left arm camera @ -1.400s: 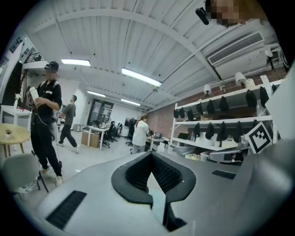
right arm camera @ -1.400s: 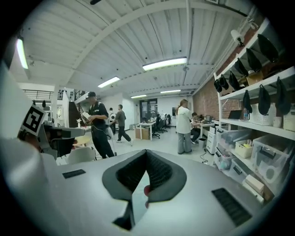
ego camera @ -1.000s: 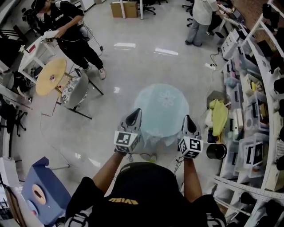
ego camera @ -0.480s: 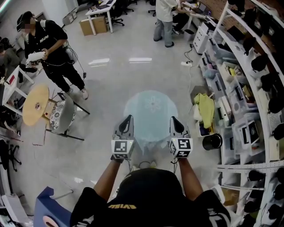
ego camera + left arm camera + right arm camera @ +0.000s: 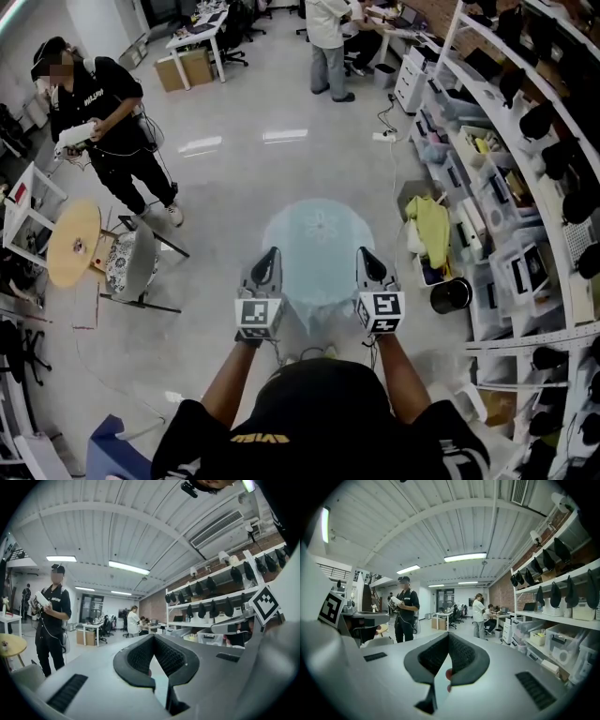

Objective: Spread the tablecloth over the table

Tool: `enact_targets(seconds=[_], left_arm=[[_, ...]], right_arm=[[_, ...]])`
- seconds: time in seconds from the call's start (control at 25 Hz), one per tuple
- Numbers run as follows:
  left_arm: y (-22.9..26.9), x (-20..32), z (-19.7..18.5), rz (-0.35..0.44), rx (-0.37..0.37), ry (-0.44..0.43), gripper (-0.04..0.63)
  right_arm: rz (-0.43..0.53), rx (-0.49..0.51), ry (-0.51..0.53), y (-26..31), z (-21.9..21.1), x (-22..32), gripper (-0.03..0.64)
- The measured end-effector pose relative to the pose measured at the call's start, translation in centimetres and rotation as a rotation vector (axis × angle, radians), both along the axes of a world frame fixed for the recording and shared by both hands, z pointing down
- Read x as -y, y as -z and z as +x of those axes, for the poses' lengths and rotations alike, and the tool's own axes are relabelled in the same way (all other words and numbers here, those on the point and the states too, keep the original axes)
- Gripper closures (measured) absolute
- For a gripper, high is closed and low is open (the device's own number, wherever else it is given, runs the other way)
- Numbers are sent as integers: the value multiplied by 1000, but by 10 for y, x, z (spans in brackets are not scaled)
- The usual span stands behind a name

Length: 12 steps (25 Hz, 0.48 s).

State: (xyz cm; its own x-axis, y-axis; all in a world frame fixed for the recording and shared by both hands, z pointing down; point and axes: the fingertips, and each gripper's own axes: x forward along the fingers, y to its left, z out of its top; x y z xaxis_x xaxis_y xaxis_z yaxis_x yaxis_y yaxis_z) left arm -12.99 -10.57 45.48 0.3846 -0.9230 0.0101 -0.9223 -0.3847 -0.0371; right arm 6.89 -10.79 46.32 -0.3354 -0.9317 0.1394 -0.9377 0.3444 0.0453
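The left gripper (image 5: 269, 255) has its jaws pressed together. The pale blue tablecloth (image 5: 319, 239) lies spread in a round shape below and between both tips, with its near edge drooping. The right gripper (image 5: 368, 255) is also pressed together.

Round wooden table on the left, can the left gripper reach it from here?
Probably not: the round wooden table stands well off to the left, past a chair, and the left gripper is by the tablecloth.
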Motion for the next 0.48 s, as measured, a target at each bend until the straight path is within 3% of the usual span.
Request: enact_targets(seconds=[0.48], left_arm=[[-3,-1,-4,-7,6,7,578]], right_arm=[[2,-35,7,-3,-5,3,617]])
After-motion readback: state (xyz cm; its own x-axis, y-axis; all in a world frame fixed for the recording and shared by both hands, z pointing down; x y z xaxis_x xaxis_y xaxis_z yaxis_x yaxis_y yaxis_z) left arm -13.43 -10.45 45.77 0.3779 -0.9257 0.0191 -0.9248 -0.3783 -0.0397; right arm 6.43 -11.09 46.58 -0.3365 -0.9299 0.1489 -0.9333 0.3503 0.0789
